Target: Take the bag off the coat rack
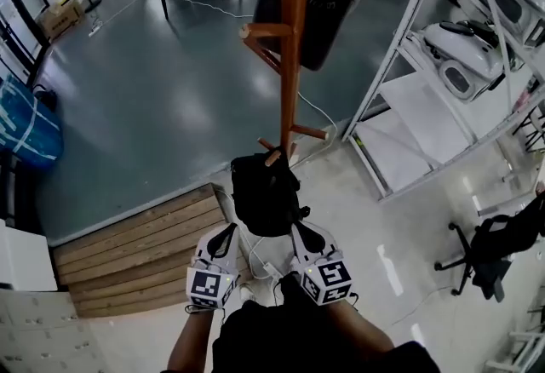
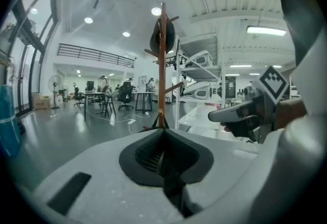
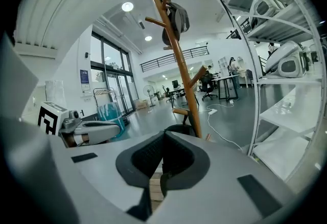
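Two claws in play, neither on anything yet. At far left, well clear of the job, a blue sack (image 1: 30,129) on the grey floor; nearer, a wooden step (image 1: 145,243). Next, the left gripper (image 1: 226,233): jaws pressed fully together, empty, aimed at the lower left of the black bag (image 1: 266,192). Hung by its straps from a low peg (image 1: 274,156) of the wooden coat rack (image 1: 292,48), just ahead of both tips and apart from them. Higher up the same pole, a dark bag or garment (image 1: 317,5), not to be mistaken for the low one. Right of the black bag, the right gripper (image 1: 304,232): likewise clamped shut on nothing, pointing at the bag's lower right. Further right, metal shelving (image 1: 409,65) close beside the pole, then an office chair (image 1: 477,248). Likely trouble from here:
- arriving with closed jaws and merely shoving the bag, setting it swinging;
- pulling outward instead of lifting the straps up over the upturned peg, so dragging or tipping the slender rack toward the shelving;
- snagging the white cable (image 1: 264,265) on the floor below.
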Demonstrator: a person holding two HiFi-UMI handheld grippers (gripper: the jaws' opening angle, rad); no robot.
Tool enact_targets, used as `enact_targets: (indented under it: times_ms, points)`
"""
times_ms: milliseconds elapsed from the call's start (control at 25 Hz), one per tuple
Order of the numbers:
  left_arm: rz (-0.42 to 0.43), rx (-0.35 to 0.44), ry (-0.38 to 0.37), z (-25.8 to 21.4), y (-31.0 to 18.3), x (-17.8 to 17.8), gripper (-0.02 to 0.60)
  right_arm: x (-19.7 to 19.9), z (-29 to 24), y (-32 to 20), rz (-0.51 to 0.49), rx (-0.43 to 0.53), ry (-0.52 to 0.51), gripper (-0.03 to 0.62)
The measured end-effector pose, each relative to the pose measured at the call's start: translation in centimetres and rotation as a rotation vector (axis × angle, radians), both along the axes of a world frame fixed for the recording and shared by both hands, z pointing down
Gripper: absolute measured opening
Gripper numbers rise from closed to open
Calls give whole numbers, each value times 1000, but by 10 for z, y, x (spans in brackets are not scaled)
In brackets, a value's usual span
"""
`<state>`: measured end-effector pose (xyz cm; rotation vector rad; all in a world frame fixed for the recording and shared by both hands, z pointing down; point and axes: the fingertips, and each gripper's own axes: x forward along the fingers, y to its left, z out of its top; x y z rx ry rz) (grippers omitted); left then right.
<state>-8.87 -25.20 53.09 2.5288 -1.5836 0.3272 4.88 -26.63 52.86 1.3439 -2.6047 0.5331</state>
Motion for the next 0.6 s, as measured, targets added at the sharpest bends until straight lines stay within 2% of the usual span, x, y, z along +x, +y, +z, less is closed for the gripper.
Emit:
enact_targets:
  times_ms: [320, 440, 480, 560, 600]
  points:
    - [282, -35, -211, 29, -35, -2, 20, -12, 21, -11, 44, -49, 51, 14]
    - [359, -52, -272, 43, -52, 1, 24, -14, 31, -17, 36, -78, 74, 14]
    - [382, -63, -286, 49, -58, 1, 47, -14, 34, -19, 34, -87, 79, 14]
    - [430, -82, -320, 59, -70, 4, 140, -15, 40, -25, 37, -101, 90, 15]
    - [451, -85, -340, 62, -76, 5, 159, -15, 43, -28, 41, -107, 96, 15]
